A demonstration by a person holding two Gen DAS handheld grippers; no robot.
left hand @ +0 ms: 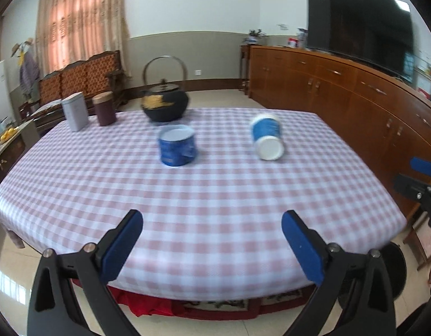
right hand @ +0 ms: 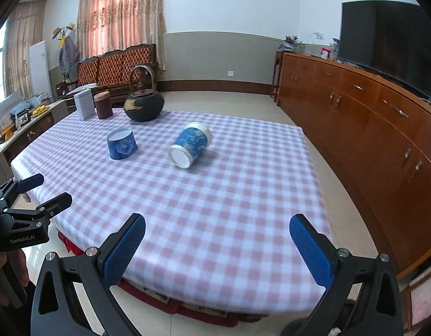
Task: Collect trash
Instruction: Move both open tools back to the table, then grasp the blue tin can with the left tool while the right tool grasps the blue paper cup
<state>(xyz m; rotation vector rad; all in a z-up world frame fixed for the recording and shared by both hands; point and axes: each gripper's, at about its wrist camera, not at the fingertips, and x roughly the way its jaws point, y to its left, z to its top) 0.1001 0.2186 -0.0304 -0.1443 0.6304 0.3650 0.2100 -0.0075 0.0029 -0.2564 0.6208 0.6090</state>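
Note:
Two blue-and-white paper cups rest on a pink-and-white checked tablecloth [left hand: 204,190]. One cup [left hand: 177,145] [right hand: 122,143] stands upside down near the middle. The other cup [left hand: 267,136] [right hand: 191,144] lies on its side, its white base turned toward me. My left gripper [left hand: 212,245] hovers open over the table's near edge, well short of both cups, nothing between its blue pads. My right gripper [right hand: 217,247] is open too, at the near right part of the cloth [right hand: 215,196]. The left gripper [right hand: 46,189] shows at the left edge of the right wrist view.
A black cast-iron kettle [left hand: 165,103] [right hand: 144,106], a grey tin [left hand: 74,111] and a dark red canister [left hand: 104,108] stand along the far edge. A long wooden sideboard [left hand: 355,92] with a television [left hand: 361,25] runs down the right. A black round object [left hand: 394,268] sits on the floor below.

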